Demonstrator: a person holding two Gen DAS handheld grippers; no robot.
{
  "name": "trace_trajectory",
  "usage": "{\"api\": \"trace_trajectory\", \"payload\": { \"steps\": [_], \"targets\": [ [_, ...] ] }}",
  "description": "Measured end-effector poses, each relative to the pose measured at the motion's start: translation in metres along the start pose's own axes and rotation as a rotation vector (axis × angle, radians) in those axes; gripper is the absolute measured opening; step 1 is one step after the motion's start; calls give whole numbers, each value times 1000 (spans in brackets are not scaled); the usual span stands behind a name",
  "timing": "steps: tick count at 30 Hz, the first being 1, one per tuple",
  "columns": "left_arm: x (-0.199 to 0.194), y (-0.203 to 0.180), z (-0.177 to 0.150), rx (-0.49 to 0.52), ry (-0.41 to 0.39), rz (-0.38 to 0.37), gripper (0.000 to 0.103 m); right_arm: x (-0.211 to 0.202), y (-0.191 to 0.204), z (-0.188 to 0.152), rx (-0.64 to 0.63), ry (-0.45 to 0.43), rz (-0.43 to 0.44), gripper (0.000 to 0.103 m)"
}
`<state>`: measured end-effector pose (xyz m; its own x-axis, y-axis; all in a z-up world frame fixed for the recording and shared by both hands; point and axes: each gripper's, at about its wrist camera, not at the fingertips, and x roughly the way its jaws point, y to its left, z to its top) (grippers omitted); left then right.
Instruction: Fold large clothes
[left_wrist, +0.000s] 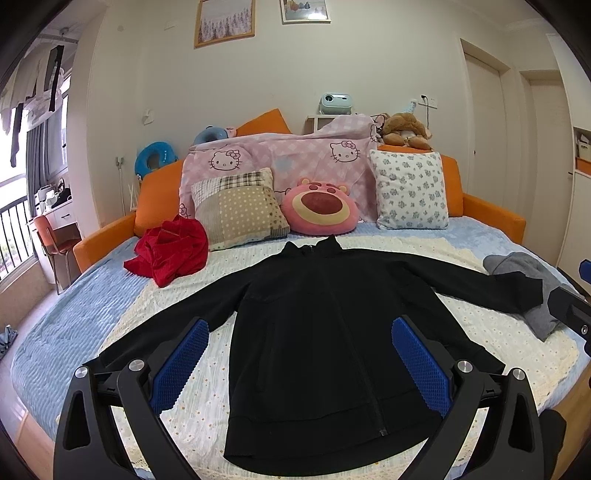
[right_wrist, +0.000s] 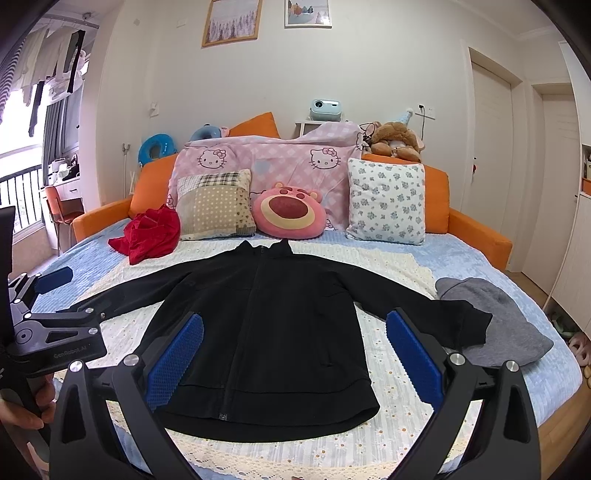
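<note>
A black zip jacket (left_wrist: 314, 332) (right_wrist: 266, 332) lies flat on the bed, front up, collar toward the pillows and both sleeves spread out sideways. My left gripper (left_wrist: 301, 332) hovers open above the jacket's lower body, its blue pads (left_wrist: 177, 365) wide apart with nothing between them. My right gripper (right_wrist: 295, 328) is also open over the jacket's lower half. In the right wrist view the left gripper's body (right_wrist: 55, 332) shows at the left edge, held by a hand (right_wrist: 26, 406). The right sleeve's cuff rests on a grey garment (right_wrist: 498, 325).
A crumpled red garment (left_wrist: 170, 251) lies at the bed's far left near the pillows. A pale floral blanket (left_wrist: 207, 406) sits under the jacket on a blue bedspread (left_wrist: 66, 325). Cushions and a pink bear pillow (left_wrist: 319, 210) line the orange headboard. Wooden floor is at the bed's right.
</note>
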<state>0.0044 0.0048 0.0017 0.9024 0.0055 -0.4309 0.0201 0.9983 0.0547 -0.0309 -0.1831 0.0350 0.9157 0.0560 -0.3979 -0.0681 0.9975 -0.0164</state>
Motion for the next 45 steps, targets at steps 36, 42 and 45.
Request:
{"api": "trace_trajectory", "payload": {
  "steps": [36, 42, 45],
  "targets": [
    [5, 14, 8, 6, 4, 12, 101, -1, 9, 17, 8, 24, -13, 98],
    [4, 12, 10, 2, 4, 10, 101, -1, 9, 17, 6, 26, -14, 98],
    [4, 13, 10, 2, 4, 12, 101, -1, 9, 18, 5, 30, -13, 98]
  ]
}}
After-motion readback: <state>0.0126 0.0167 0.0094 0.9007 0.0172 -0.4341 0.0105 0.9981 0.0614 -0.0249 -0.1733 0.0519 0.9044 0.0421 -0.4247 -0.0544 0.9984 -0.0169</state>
